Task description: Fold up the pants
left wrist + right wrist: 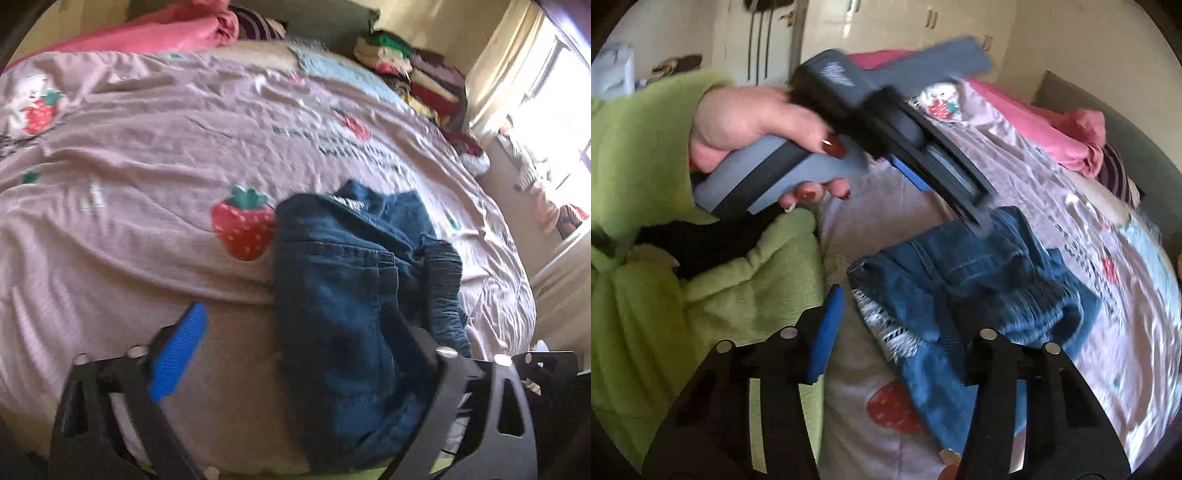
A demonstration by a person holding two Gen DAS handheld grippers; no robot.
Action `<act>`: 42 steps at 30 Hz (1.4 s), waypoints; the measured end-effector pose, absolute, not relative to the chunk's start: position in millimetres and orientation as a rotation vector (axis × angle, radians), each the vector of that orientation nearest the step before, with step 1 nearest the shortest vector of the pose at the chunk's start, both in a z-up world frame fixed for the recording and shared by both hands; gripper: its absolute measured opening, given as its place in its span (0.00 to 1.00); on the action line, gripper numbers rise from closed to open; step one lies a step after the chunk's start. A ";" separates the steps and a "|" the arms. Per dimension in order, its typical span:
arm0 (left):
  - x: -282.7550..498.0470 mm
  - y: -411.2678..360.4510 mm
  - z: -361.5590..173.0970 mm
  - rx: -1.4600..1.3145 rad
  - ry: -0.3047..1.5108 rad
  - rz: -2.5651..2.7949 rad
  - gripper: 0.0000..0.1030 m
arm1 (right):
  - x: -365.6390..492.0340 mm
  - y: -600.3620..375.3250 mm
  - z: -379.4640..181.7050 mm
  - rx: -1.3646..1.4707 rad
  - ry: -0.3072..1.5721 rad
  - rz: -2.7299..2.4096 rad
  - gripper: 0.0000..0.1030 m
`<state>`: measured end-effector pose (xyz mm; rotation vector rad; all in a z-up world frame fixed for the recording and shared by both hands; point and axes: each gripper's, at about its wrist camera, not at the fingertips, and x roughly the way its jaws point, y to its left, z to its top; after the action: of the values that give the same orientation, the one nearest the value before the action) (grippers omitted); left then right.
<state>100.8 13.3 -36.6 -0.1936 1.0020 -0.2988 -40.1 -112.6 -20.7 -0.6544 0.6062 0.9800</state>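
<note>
Left wrist view: my left gripper (pixel 295 350) fills the bottom of the frame, its jaws spread wide. A blue pad (pixel 177 354) shows on the finger at lower left; the dark finger at lower right lies against the pants (pixel 351 280). These are blue denim, crumpled in a heap from the centre down to the bottom edge, partly between my fingers, but the pads do not press on them. They rest on a pink bedspread (pixel 147 147) printed with strawberries. Folded clothes (pixel 417 77) are stacked at upper right, beside a bright window.

Right wrist view: my right gripper (pixel 905 332) sits at the bottom, jaws about half spread, a blue pad (pixel 827 332) on the left finger. The pants (pixel 979 277) lie centre to lower right, with the right finger over the cloth; I cannot tell whether it touches. At upper left, my left hand (pixel 746 125), in a green sleeve (pixel 639 140), holds the grey handle of the left gripper (pixel 960 199), whose tip meets the top of the pants.
</note>
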 end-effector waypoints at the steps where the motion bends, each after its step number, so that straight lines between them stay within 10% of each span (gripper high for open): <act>1: 104.4 10.6 -40.5 -0.191 1.013 -0.302 0.73 | -37.4 -108.2 -23.9 -0.676 0.598 0.986 0.41; 4: 110.8 5.2 -50.0 -0.184 1.026 -0.295 0.73 | -23.9 -94.3 -42.4 -0.763 0.637 0.974 0.40; 6: 114.1 4.6 -55.0 -0.185 1.030 -0.291 0.75 | -14.7 -94.2 -47.3 -0.711 0.683 1.024 0.17; 10: 117.1 5.2 -58.5 -0.204 1.030 -0.298 0.77 | -29.0 -106.2 -33.4 -0.730 0.694 1.110 0.04; 19: 117.5 4.7 -61.6 -0.210 0.998 -0.312 0.84 | -38.2 -123.5 -58.3 -0.683 0.752 1.103 0.05; 32: 57.6 30.6 -35.4 -0.174 0.892 -0.274 0.85 | -31.5 -187.0 10.6 -0.351 0.716 1.021 0.35; 42: 25.5 19.9 -65.7 -0.188 0.993 -0.370 0.55 | 94.5 -144.5 24.4 -0.334 0.766 0.798 0.39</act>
<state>25.5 19.9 -65.7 -0.1884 0.9933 -0.3702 94.5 -144.5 24.4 -0.3337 0.7664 0.7982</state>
